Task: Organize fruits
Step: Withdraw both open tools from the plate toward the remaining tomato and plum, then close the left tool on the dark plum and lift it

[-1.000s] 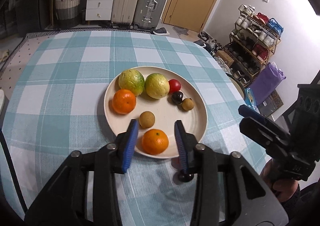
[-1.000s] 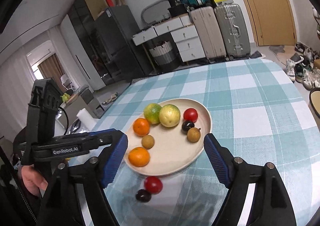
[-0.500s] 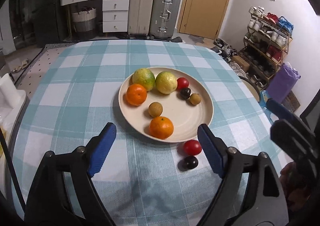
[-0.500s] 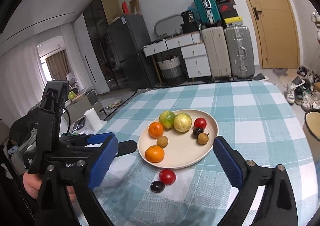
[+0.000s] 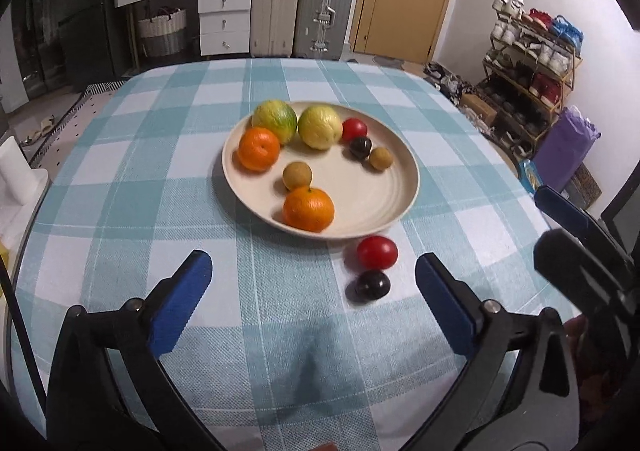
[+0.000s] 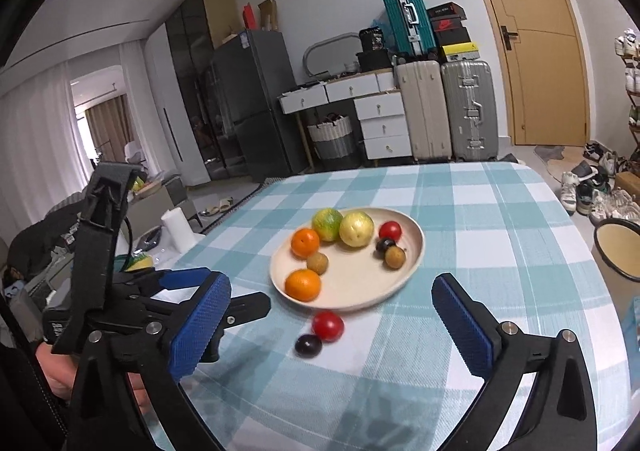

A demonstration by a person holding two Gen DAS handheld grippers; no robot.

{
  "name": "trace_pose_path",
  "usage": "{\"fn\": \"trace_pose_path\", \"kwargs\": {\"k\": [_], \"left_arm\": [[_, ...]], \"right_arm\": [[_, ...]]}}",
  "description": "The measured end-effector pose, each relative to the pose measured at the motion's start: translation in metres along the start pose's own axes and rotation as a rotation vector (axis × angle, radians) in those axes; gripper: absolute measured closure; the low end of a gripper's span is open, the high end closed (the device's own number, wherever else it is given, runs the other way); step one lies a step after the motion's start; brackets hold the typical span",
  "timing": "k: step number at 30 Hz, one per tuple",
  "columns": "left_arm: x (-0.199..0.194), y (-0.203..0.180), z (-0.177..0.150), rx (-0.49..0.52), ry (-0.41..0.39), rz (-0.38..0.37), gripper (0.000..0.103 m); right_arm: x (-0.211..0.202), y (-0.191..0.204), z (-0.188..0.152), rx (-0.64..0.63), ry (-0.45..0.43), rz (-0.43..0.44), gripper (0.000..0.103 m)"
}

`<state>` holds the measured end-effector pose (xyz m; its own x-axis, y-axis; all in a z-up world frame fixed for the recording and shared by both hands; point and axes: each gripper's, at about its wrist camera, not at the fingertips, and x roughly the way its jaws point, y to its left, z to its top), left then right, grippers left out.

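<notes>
The bench point(image 5: 120, 179), under a blue-and-white checked cloth, carries a plate point(image 5: 384, 195) of fruit ahead of the left tool point(image 5: 312, 283). A tomato point(image 5: 377, 252) and a dark plum point(image 5: 372, 284) lie on the cloth just before the plate, nearer the tool's right finger.

bare cloth point(image 5: 280, 311) ahead, plate point(image 5: 400, 195) beyond
</notes>
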<state>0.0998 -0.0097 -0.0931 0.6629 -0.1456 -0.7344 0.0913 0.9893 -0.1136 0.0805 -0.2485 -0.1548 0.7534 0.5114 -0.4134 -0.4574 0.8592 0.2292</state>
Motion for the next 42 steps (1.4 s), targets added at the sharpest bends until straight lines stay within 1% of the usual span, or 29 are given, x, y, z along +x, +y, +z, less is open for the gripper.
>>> {"fn": "trace_pose_path", "kwargs": {"k": [5, 7, 10, 17, 19, 23, 24, 26, 27, 28, 29, 30, 31, 33, 34, 38, 39, 41, 42], "left_arm": [[0.013, -0.004, -0.004, 0.012, 0.034, 0.009, 0.002], [0.017, -0.005, -0.004, 0.017, 0.04, 0.011, 0.002], [0.025, -0.008, -0.005, 0.026, 0.057, 0.005, 0.002], [0.042, -0.01, -0.005, 0.029, 0.091, 0.004, 0.002], [0.047, -0.008, -0.005, 0.022, 0.101, -0.003, 0.002], [0.053, -0.004, -0.006, -0.01, 0.121, -0.035, 0.003], [0.054, -0.004, -0.007, -0.015, 0.127, -0.048, 0.006], [0.057, -0.002, -0.009, -0.031, 0.145, -0.073, 0.014], [0.058, 0.0, -0.009, -0.044, 0.156, -0.087, 0.025], [0.061, 0.002, -0.01, -0.062, 0.172, -0.104, 0.028], [0.06, 0.003, -0.01, -0.063, 0.164, -0.112, 0.029], [0.059, 0.002, -0.01, -0.065, 0.161, -0.123, 0.034], [0.059, 0.003, -0.01, -0.074, 0.164, -0.152, 0.041], [0.059, 0.001, -0.011, -0.07, 0.171, -0.167, 0.044], [0.059, 0.0, -0.012, -0.063, 0.173, -0.171, 0.05], [0.059, -0.005, -0.014, -0.051, 0.176, -0.197, 0.057], [0.059, -0.006, -0.014, -0.052, 0.18, -0.21, 0.062], [0.06, -0.008, -0.014, -0.054, 0.184, -0.228, 0.067], [0.06, -0.009, -0.015, -0.051, 0.184, -0.237, 0.072]], "right_arm": [[0.003, -0.013, -0.009, 0.049, 0.016, -0.014, 0.0], [0.005, -0.018, -0.011, 0.057, 0.026, -0.036, 0.0], [0.011, -0.026, -0.013, 0.075, 0.065, -0.034, 0.0], [0.022, -0.038, -0.019, 0.114, 0.105, -0.042, 0.0], [0.025, -0.039, -0.019, 0.117, 0.12, -0.062, 0.0], [0.028, -0.043, -0.02, 0.128, 0.13, -0.061, 0.0], [0.029, -0.044, -0.021, 0.13, 0.131, -0.061, 0.0], [0.029, -0.045, -0.022, 0.134, 0.138, -0.063, 0.0], [0.03, -0.046, -0.022, 0.136, 0.143, -0.064, 0.0], [0.03, -0.046, -0.022, 0.138, 0.145, -0.066, 0.0], [0.03, -0.047, -0.022, 0.141, 0.146, -0.067, 0.0], [0.03, -0.047, -0.023, 0.145, 0.146, -0.067, 0.0], [0.03, -0.047, -0.023, 0.146, 0.146, -0.066, 0.0], [0.03, -0.047, -0.022, 0.144, 0.147, -0.067, 0.0], [0.03, -0.046, -0.022, 0.142, 0.147, -0.067, 0.0], [0.029, -0.044, -0.022, 0.14, 0.145, -0.066, 0.0], [0.029, -0.044, -0.022, 0.14, 0.144, -0.065, 0.0], [0.029, -0.044, -0.022, 0.143, 0.145, -0.067, 0.0], [0.029, -0.044, -0.022, 0.142, 0.146, -0.066, 0.0]]}}
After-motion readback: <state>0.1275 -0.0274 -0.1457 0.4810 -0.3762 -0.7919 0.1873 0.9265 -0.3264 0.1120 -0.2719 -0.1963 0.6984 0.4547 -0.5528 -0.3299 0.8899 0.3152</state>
